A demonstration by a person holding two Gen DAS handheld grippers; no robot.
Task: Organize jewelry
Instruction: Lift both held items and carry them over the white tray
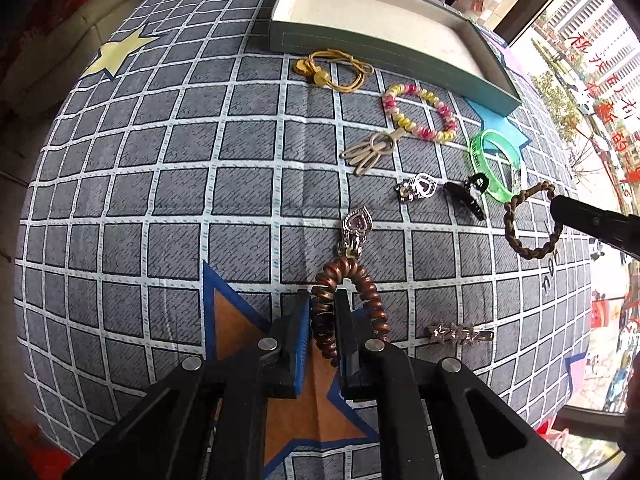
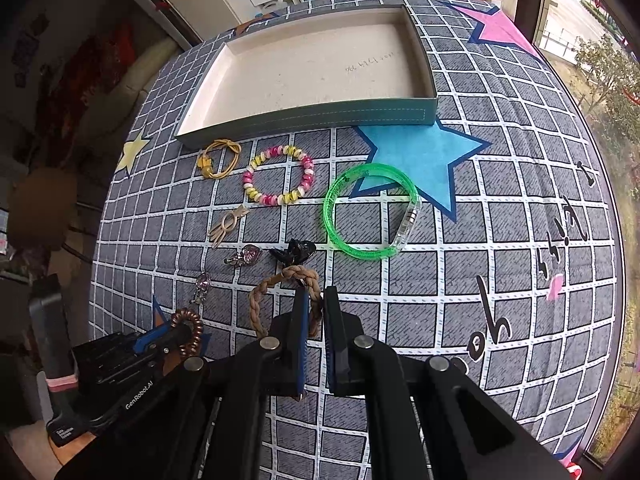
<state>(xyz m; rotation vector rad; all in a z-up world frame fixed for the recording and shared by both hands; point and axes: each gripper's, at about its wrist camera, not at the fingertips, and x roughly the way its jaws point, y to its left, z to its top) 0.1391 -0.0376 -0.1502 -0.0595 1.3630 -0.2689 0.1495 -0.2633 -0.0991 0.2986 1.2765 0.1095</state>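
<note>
My left gripper (image 1: 323, 300) is shut on a copper spiral hair tie (image 1: 347, 272), also seen in the right wrist view (image 2: 191, 326). My right gripper (image 2: 316, 300) is shut on a brown braided bracelet (image 2: 276, 284), also seen in the left wrist view (image 1: 520, 220). The green-sided box (image 2: 304, 114) with a bare white floor lies at the far side (image 1: 360, 46). On the cloth lie a yellow cord bracelet (image 2: 218, 158), a pink and yellow bead bracelet (image 2: 280, 176), a green bangle (image 2: 368, 210), a beige clip (image 2: 228, 224), a black claw clip (image 2: 294, 252) and two silver heart pieces (image 2: 246, 256) (image 2: 202, 286).
A silver star hair clip (image 1: 460, 334) lies right of my left gripper. The checked grey tablecloth (image 2: 480, 280) carries coloured star patches. A window runs along the right side, a sofa stands at the left.
</note>
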